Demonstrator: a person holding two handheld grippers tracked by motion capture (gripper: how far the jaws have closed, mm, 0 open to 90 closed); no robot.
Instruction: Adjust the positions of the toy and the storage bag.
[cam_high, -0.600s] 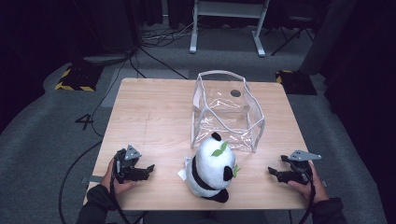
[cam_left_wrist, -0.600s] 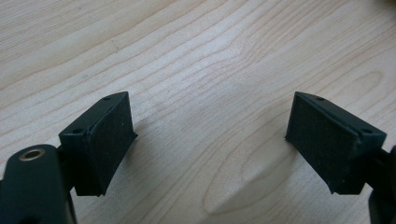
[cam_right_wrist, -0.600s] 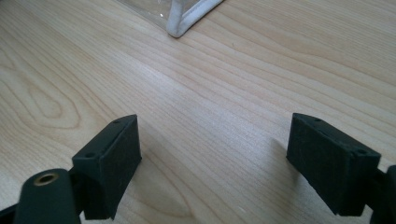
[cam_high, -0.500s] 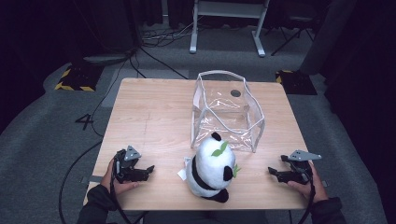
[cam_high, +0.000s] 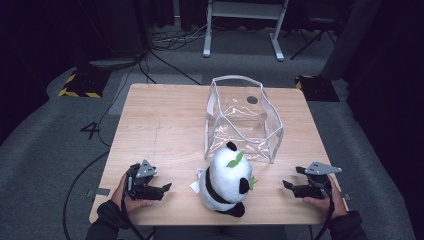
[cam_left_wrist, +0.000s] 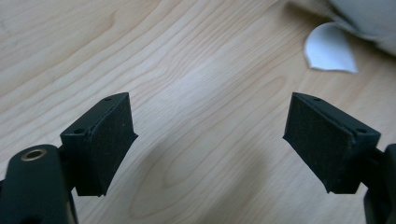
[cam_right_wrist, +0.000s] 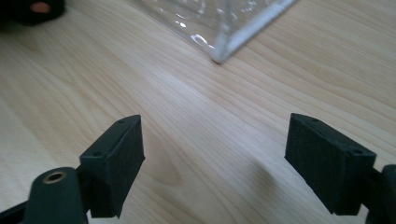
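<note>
Change: I see none between the earlier high views and now; both hands rest where they were, so the work has not begun.
Left claw (cam_high: 161, 189): released, nothing between its pads (cam_left_wrist: 111, 140), low over the desk (cam_high: 165, 125) at the near left.
Right claw (cam_high: 289, 187): released and empty, near right.
Plush panda (cam_high: 228, 178): upright at the near edge between the claws, untouched, its white tag (cam_left_wrist: 329, 49) ahead of the left claw.
Clear bag (cam_high: 242, 117): open, just beyond the panda.
Next, I judge: reach in for the panda.

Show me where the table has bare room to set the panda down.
The far-left stretch of the table, beside the clear bag, is bare wood. Crowded: the near edge, where the panda sits between the left gripper and right gripper, close against the bag.
</note>
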